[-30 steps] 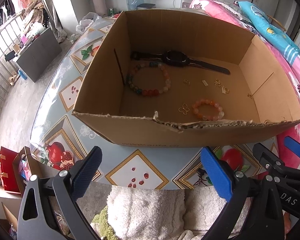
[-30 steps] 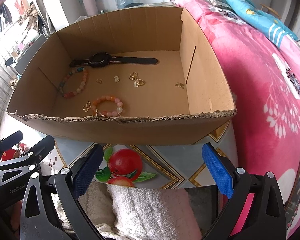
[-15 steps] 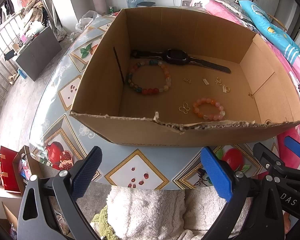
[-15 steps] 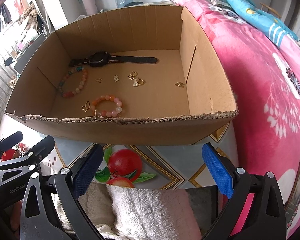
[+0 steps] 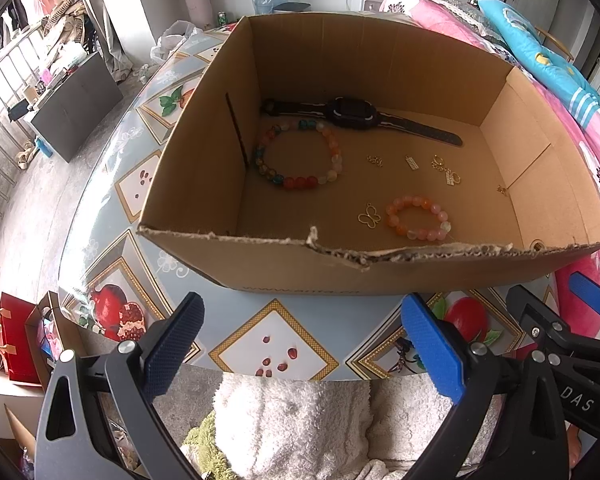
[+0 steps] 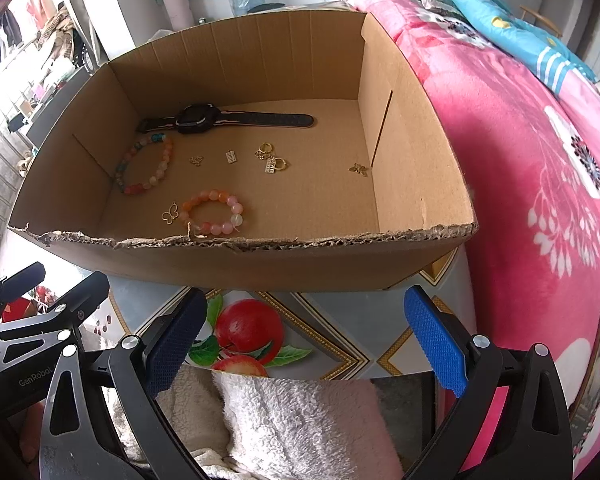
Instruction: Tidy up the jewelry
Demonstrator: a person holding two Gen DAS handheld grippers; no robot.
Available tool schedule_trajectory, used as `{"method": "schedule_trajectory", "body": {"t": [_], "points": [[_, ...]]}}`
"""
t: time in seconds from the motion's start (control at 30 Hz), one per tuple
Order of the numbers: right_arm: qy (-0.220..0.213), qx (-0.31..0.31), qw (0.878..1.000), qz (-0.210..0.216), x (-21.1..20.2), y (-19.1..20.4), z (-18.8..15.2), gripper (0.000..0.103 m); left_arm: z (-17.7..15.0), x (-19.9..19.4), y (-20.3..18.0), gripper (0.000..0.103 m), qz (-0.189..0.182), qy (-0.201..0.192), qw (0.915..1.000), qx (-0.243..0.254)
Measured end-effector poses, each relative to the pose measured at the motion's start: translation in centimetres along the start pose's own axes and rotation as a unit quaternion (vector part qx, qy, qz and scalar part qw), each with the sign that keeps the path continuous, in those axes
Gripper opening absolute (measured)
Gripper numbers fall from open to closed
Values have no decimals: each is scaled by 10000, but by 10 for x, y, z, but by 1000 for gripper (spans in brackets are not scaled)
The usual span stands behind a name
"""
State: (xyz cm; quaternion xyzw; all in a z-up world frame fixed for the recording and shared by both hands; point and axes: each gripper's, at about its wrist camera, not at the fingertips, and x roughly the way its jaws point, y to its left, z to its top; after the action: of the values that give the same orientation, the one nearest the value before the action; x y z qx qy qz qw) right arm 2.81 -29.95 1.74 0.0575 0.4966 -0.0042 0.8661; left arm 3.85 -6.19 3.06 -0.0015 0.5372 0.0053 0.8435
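An open cardboard box (image 5: 260,256) (image 6: 260,264) sits on the table. Inside lie a black watch (image 5: 354,110) (image 6: 198,118), a multicolour bead bracelet (image 5: 332,158) (image 6: 162,168), a smaller orange-pink bead bracelet (image 5: 418,236) (image 6: 236,210), a gold butterfly charm (image 5: 369,216) (image 6: 170,214) and several small gold pieces (image 5: 446,170) (image 6: 270,160). Another gold charm (image 6: 358,169) lies near the right wall. My left gripper (image 5: 304,344) and right gripper (image 6: 306,340) hover open and empty before the box's torn front edge.
The table (image 5: 276,344) has a fruit-patterned cover and a rounded edge. A pink floral blanket (image 6: 540,160) covers a bed to the right. White fluffy cloth (image 5: 292,420) lies below the grippers. A red bag (image 5: 18,340) stands on the floor at left.
Both views have crept slightly closer to the box. The jewelry inside has not moved and both grippers stay open.
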Motion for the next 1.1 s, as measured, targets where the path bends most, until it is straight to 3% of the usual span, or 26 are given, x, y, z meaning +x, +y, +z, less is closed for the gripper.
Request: {"method": "schedule_trajectory", "body": {"t": [1.1], "points": [[26, 30, 10000, -37, -2, 1, -3, 95, 1, 3, 4, 96, -38, 72, 10000, -17]]}}
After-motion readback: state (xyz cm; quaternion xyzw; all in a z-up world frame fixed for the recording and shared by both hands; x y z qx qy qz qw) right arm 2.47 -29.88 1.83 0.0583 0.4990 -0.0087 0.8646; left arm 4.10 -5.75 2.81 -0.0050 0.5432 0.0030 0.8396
